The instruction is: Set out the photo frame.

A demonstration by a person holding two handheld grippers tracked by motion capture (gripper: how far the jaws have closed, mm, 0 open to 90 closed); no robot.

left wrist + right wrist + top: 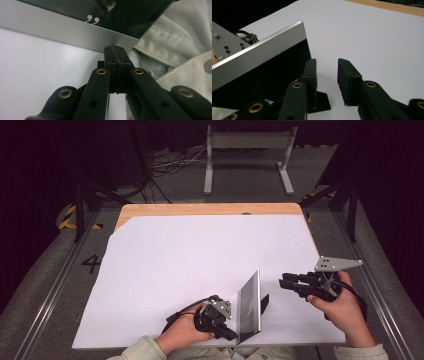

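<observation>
While the high view looks down on the table, the left gripper [226,332] lies low near the front edge, held in the person's left hand [182,335], and its closed jaws meet the lower near corner of a picture frame [249,307] that stands upright on its edge on the white sheet [190,265]. This frame is a flat rectangle with a silver metal border and a dark glossy face, and a small black stand [264,303] comes out behind it. The right gripper [286,282] is held in the right hand [340,307] to the right of the frame, apart from it, with a grey three-cornered plate on top; its jaws point toward the frame. The white sheet is smooth and matte and covers most of the wooden table [210,209]. Seen from the left gripper view, the two black jaws of the left gripper [116,53] are pressed fully together, and their tips touch the brushed silver border of the picture frame [75,35] at its corner; whether a thin edge is pinched between them cannot be told. The dark glass above reflects softly, and a pale green sleeve [175,45] of woven cloth lies to the right. From the right gripper view, the right gripper [327,68] stands about half open with nothing between its matte black pads; the picture frame [262,53] is just beside its one jaw, and its black stand [320,101] rests on the white sheet [367,37].
</observation>
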